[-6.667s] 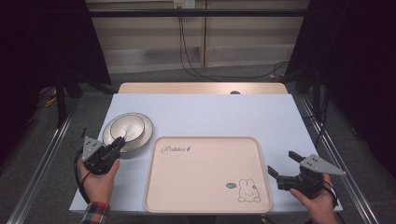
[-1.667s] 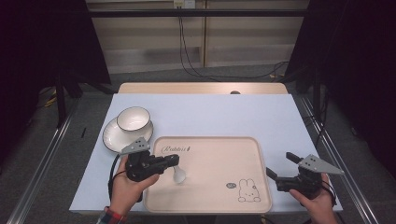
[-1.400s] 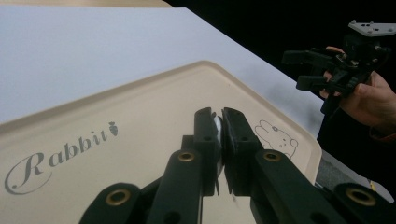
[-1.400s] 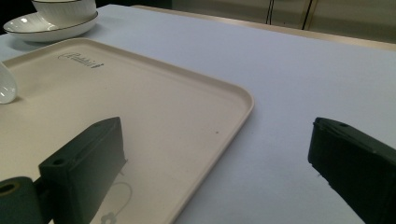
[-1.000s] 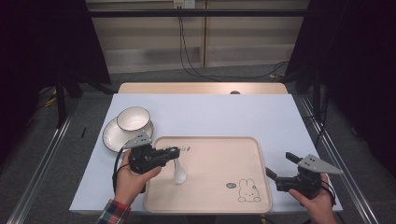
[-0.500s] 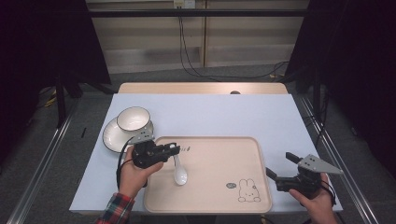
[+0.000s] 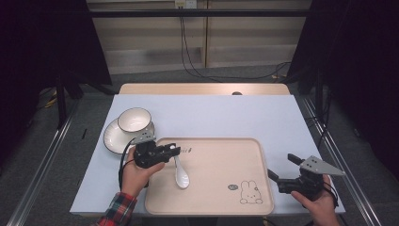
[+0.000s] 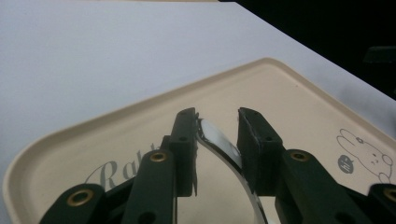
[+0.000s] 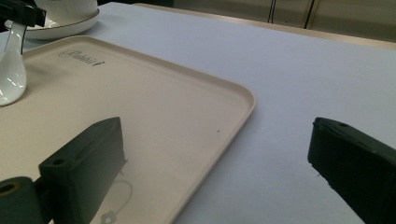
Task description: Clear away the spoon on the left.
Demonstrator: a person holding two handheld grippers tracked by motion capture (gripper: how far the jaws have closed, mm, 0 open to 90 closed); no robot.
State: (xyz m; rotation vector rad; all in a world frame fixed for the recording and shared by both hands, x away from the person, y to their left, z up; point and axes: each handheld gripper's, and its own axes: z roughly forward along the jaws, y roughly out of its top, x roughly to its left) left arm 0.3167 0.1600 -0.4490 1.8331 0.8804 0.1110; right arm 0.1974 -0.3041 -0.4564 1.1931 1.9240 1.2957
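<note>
A white ceramic spoon point(image 7: 181, 178) lies on the beige tray point(image 7: 221, 155), bowl end toward the person, handle reaching up to my left gripper point(image 7: 175, 149). In the left gripper view the spoon handle point(image 8: 219, 140) stands between the jaws of the left gripper point(image 8: 217, 116). It leans on the left pad, with a gap to the right pad. These jaws have just been opening. My right gripper point(image 7: 281, 165) hovers open at the tray's front right corner, with nothing between its fingers. Past the right gripper point(image 9: 217, 140) I see the tray point(image 9: 163, 93) and the spoon point(image 9: 11, 70) far off.
A white bowl point(image 7: 134, 119) sits on a white plate point(image 7: 113, 139) just left of the tray's far left corner. A rabbit drawing point(image 7: 251, 193) marks the tray's near right part. The pale blue table point(image 7: 226, 113) stretches beyond the tray.
The left gripper has shifted slightly toward the tray's far left corner and sunk a little, and its jaws have loosened around the spoon handle. The right gripper has stayed still.
</note>
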